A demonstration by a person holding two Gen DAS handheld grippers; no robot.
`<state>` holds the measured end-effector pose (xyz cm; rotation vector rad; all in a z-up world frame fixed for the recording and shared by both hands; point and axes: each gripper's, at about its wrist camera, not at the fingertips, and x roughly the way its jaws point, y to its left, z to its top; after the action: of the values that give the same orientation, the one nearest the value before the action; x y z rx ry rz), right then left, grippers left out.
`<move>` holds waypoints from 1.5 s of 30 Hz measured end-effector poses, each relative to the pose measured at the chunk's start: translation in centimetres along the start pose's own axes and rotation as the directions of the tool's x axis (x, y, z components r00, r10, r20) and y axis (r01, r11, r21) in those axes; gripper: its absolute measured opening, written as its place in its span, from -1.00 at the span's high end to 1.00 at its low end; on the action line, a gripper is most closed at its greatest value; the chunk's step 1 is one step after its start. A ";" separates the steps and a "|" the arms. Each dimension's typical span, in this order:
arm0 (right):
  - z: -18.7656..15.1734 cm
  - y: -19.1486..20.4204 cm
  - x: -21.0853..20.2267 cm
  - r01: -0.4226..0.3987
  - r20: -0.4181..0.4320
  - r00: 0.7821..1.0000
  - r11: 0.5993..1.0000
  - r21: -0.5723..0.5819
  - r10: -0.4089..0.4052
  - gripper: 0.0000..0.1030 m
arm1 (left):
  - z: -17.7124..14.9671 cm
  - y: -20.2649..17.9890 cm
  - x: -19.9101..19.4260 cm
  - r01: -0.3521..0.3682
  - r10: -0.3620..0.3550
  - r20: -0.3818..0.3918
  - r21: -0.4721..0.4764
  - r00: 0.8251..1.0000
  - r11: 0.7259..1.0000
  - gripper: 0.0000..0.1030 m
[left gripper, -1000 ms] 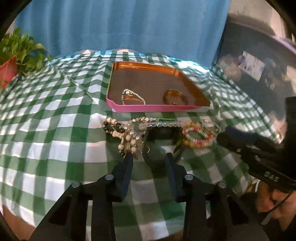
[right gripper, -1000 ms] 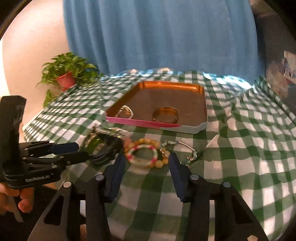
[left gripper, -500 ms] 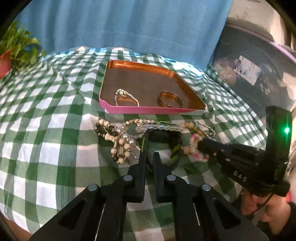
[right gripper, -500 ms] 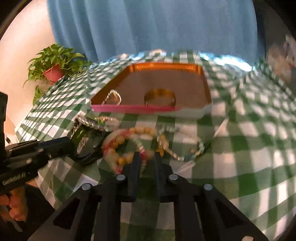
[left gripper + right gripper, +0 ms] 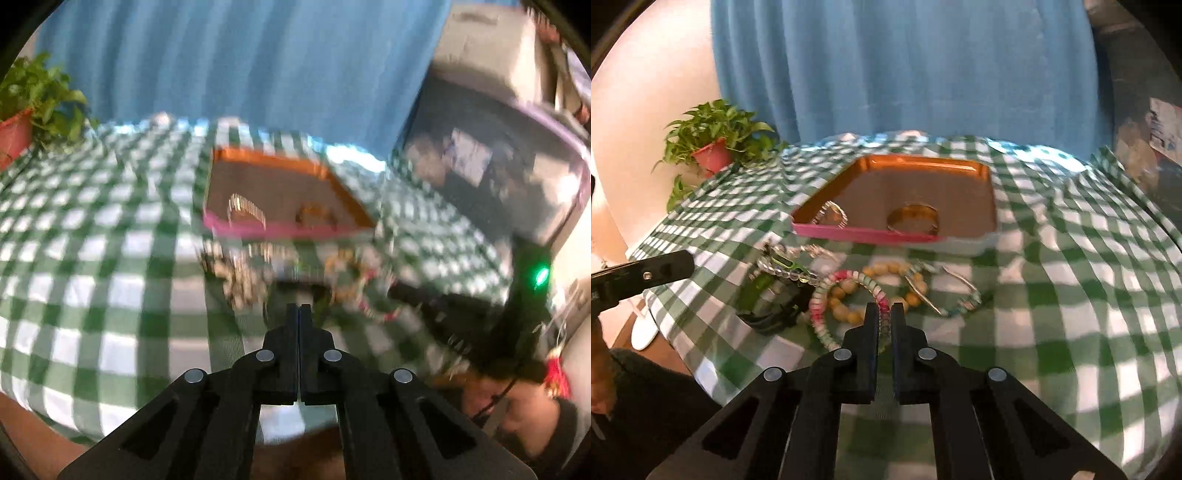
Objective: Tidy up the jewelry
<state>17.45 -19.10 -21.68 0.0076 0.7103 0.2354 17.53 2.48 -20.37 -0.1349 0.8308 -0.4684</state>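
My right gripper (image 5: 884,308) is shut on a pink, white and green beaded bracelet (image 5: 822,295), whose loop runs up between the fingers. Just beyond it lie a wooden bead bracelet (image 5: 886,267), a thin teal bracelet (image 5: 964,295), a clear bead string (image 5: 783,271) and a dark green bangle (image 5: 768,306). My left gripper (image 5: 299,308) is shut with nothing between its fingers. In the right wrist view the left gripper (image 5: 689,264) stands apart from the bangle. The pink-rimmed orange tray (image 5: 871,234) holds a gold bangle (image 5: 913,219) and a silver chain bracelet (image 5: 831,214).
A green checked cloth (image 5: 1071,295) covers the table, and its near edge drops off just below the jewelry. A potted plant (image 5: 709,147) stands at the far left before a blue curtain (image 5: 905,66). A person's hand (image 5: 598,384) shows at the lower left.
Both grippers went from open to shut. The right one closed on the beaded bracelet. The left one closed by the dark bangle's rim, then pulled away from it; its view is now blurred.
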 end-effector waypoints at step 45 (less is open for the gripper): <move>-0.5 0.2 1.4 0.007 -0.083 0.996 0.999 -0.043 -0.010 0.88 | 1.6 -0.4 5.0 -0.107 0.112 -0.027 0.138 0.993 0.985 0.86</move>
<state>18.11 -18.66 -22.94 -0.0462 0.7883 0.2438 21.45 -0.28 -22.57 0.0453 0.8331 -0.4231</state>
